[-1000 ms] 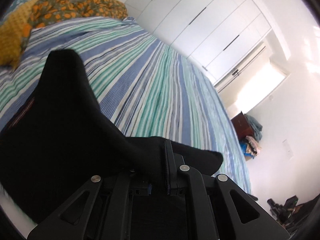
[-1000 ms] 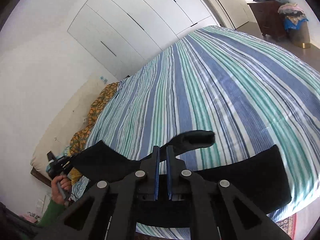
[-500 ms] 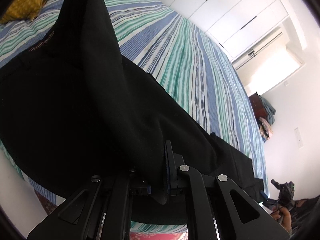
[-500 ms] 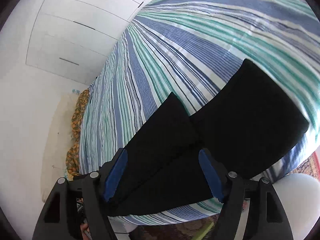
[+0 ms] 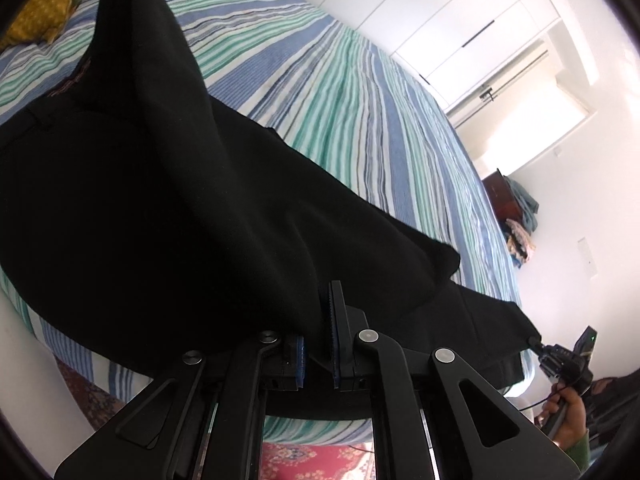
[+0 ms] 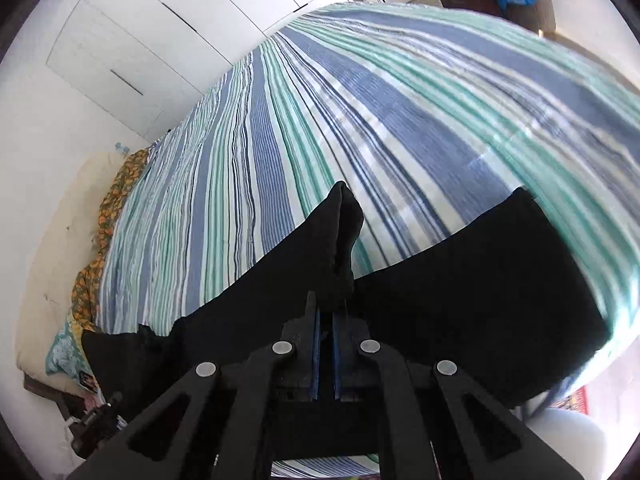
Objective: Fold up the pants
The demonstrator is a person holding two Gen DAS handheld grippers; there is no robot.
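Observation:
The black pants (image 5: 160, 200) lie spread along the near edge of the striped bed (image 5: 360, 100). My left gripper (image 5: 316, 312) is shut on a fold of them, and the cloth drapes over its left finger. In the right wrist view the pants (image 6: 480, 300) stretch across the bed (image 6: 360, 100). There my right gripper (image 6: 326, 308) is shut, its jaws tight on a pinched-up ridge of cloth that stands ahead of them. A hand (image 5: 568, 412) carries the right gripper (image 5: 560, 356) at the pants' far end. The left gripper (image 6: 96, 420) shows at the lower left.
Orange floral bedding (image 5: 48, 8) lies at the head of the bed. White wardrobe doors (image 5: 440, 12) line the far wall. A dark cabinet piled with clothes (image 5: 504, 200) stands past the foot. A red rug (image 5: 320, 460) lies on the floor below the bed edge.
Both grippers have sunk toward the bed and the pants have settled onto it. The right gripper stood open half a second ago and has shut on a fold. The left kept its grip.

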